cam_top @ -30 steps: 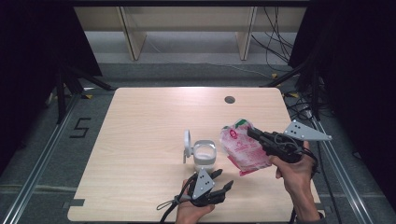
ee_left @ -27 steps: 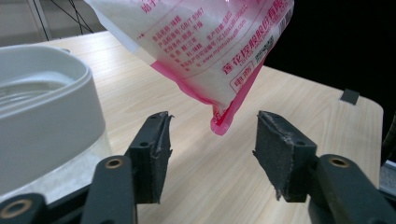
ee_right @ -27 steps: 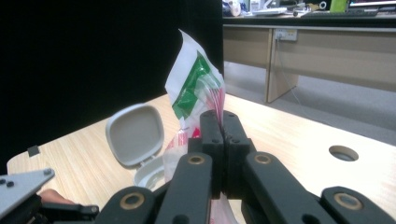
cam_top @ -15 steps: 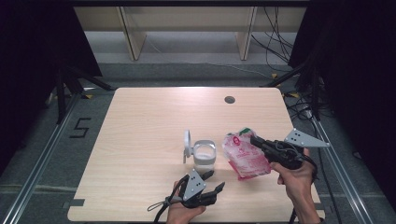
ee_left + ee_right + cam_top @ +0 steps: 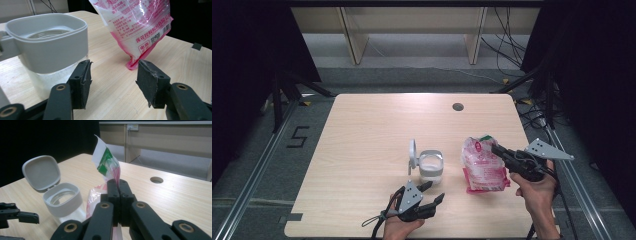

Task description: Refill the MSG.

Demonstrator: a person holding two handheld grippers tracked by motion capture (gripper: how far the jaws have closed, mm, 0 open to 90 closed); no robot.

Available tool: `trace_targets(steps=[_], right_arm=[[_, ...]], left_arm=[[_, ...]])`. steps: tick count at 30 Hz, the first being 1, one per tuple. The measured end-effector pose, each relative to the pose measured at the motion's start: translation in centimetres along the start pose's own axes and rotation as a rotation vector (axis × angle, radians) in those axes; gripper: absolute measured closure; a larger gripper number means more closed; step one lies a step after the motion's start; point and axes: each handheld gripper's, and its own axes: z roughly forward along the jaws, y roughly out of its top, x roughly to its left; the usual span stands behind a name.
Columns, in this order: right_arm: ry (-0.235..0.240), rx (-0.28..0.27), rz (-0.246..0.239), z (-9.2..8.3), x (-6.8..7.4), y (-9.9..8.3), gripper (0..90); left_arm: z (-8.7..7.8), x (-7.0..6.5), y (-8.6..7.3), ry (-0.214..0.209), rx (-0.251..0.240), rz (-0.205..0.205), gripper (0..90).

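Right tongs (image 5: 498, 149) clamped on pink bag (image 5: 482, 165)'s top edge; left tongs (image 5: 433, 192) wide, empty, just before grey container (image 5: 430, 166).

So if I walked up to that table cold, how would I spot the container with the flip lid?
Start at the pale wooden table and look toward its near edge, around the middle. There stands the container, left of the pink and white bag pinched by the right gripper. It is a small clear tub with a grey collar and a grey hinged lid standing open.
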Motion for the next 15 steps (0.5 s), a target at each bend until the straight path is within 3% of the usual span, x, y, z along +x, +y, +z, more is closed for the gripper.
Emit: trace_targets(steps=[1,2,3,5,6,8,9,11,13,14,15], right_arm=[[-0.011,-0.005,-0.002,0.0,-0.2,-0.1,90.0],[-0.036,-0.008,-0.007,0.0,-0.3,-0.1,90.0],[-0.030,0.002,-0.015,0.1,-0.4,-0.2,90.0],[-0.039,-0.002,-0.039,0.2,-0.8,-0.2,90.0],[-0.045,0.014,-0.011,0.1,-0.6,-0.2,90.0],[-0.074,0.016,-0.038,0.2,-0.7,-0.3,90.0],[-0.086,0.020,-0.055,0.2,-0.8,-0.3,90.0],[-0.106,0.039,-0.065,0.4,-0.7,-0.4,90.0],[-0.120,0.038,-0.097,0.7,-1.0,-0.6,90.0],[-0.124,0.054,-0.061,0.6,-0.9,-0.7,90.0],[-0.133,0.057,-0.066,0.6,-1.1,-0.7,90.0]], left_arm=[[-0.1,0.3,0.1,-0.008,0.004,0.029,44.1],[-0.2,0.3,0.0,-0.001,0.001,0.000,43.9],[-0.2,0.5,0.1,-0.007,-0.002,0.023,43.7],[-0.5,0.5,0.0,0.010,0.006,-0.001,43.4],[-0.6,0.7,0.1,0.006,0.002,0.008,43.1],[-0.8,0.8,0.0,0.016,0.005,-0.014,42.2],[-0.8,1.0,0.0,0.007,0.010,0.003,41.7],[-0.8,1.2,-0.1,0.008,0.013,-0.017,40.5],[-0.9,1.4,-0.2,0.007,0.016,-0.002,39.6],[-1.1,1.5,-0.1,0.014,0.026,-0.007,39.2],[-1.1,1.5,-0.1,0.015,0.025,-0.020,38.9]])
